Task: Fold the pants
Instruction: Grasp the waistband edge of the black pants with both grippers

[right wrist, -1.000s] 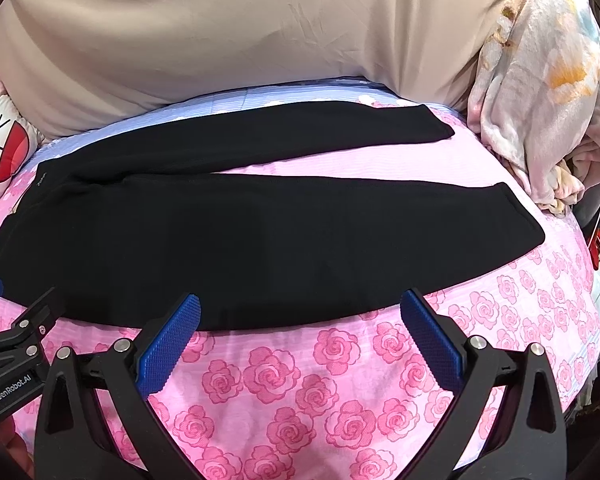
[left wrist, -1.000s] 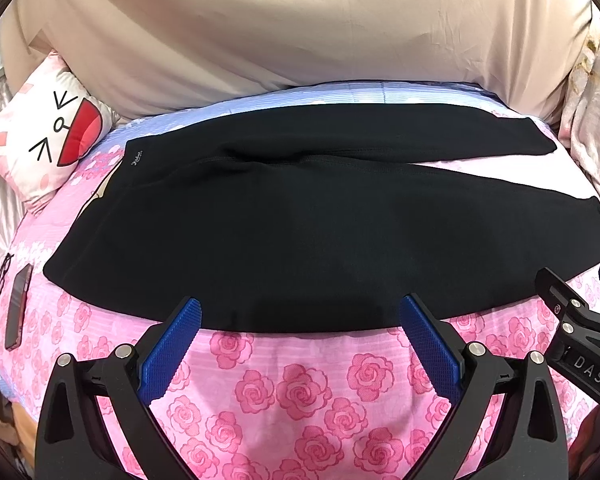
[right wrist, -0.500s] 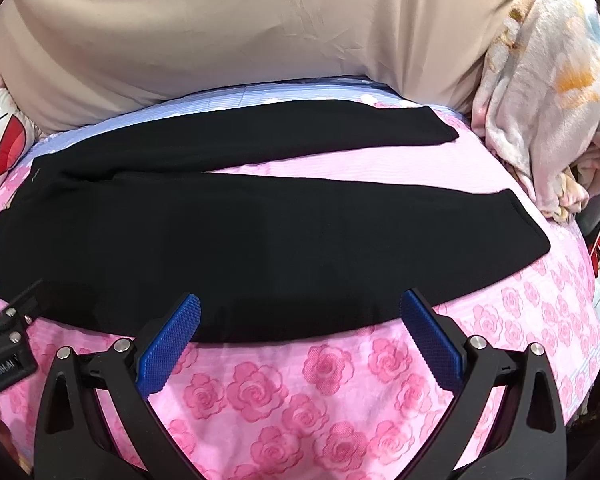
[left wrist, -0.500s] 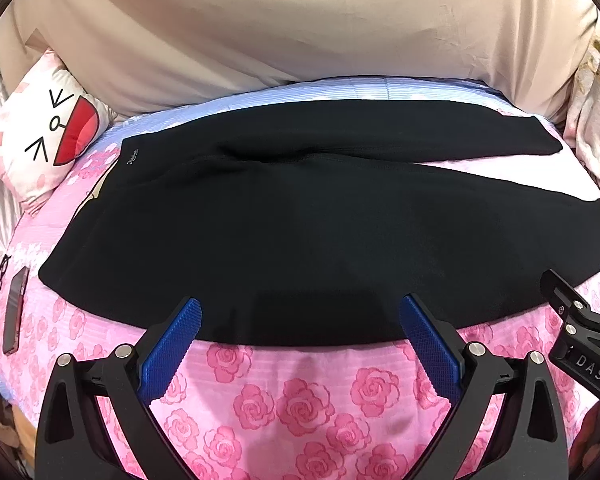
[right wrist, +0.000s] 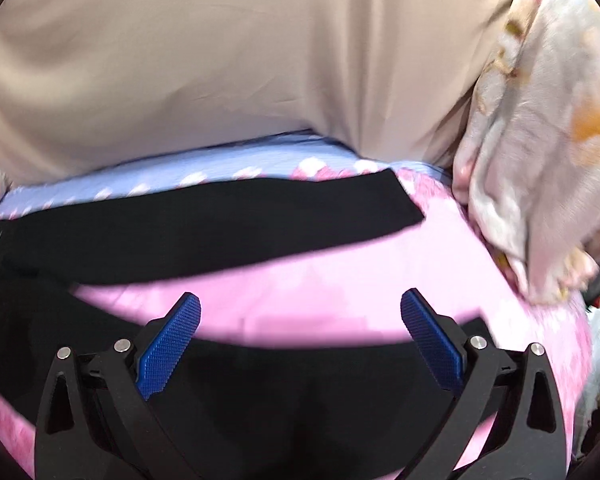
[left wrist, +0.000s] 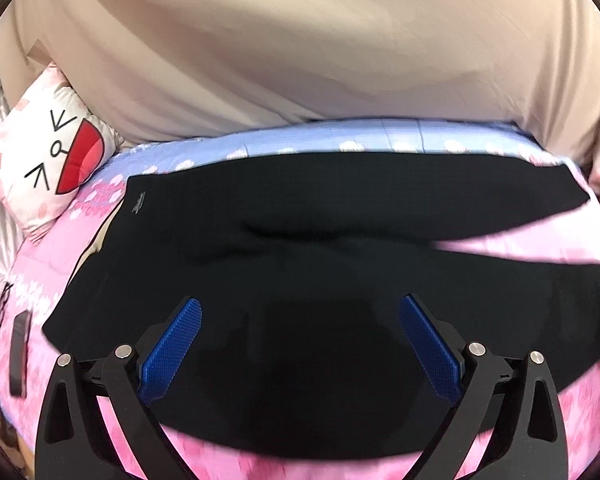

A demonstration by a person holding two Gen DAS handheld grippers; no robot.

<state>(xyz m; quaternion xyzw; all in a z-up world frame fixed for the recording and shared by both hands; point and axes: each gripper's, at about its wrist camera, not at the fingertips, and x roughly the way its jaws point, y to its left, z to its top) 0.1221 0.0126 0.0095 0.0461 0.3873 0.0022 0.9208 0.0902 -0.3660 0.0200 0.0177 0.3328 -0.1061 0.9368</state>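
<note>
Both grippers have pushed forward over the past second: the near hem of the black pants (left wrist: 300, 264), earlier ahead of the fingertips, now lies under and behind them, and the frames are motion-blurred.

Left gripper (left wrist: 299, 322): jaws spread wide, nothing between them. Blue ribbed pads (left wrist: 172, 350) hang over the seat and upper-leg area of the pants; contact with the cloth cannot be told. Black fabric fills the whole gap between the fingers.

Right gripper (right wrist: 300, 318): jaws likewise wide apart, empty. Its blue pads (right wrist: 432, 342) sit above the far edge of the near leg (right wrist: 260, 400), close to the cuff end. Tips point at the bare pink strip between the two legs.

Pants lie flat across the bed, waistband to the left, cuffs to the right. A small pale label (left wrist: 138, 208) shows near the waistband. The legs are splayed: the far leg (right wrist: 220, 224) runs along the back and ends in a square cuff, the near leg fans toward the camera, with a wedge of sheet open between them.

Under them, a pink rose-print sheet (right wrist: 340, 280), turning to a pale blue band (left wrist: 340, 144) at the rear. Behind that, a beige draped cloth (left wrist: 300, 48) fills the background.

Left side: a cartoon-face pillow (left wrist: 52, 148) against the cloth; a dark flat object (left wrist: 18, 356) and what looks like glasses (left wrist: 2, 304) on the sheet, blurred. Right side: a bunched floral blanket (right wrist: 540, 140) at the bed's edge.
</note>
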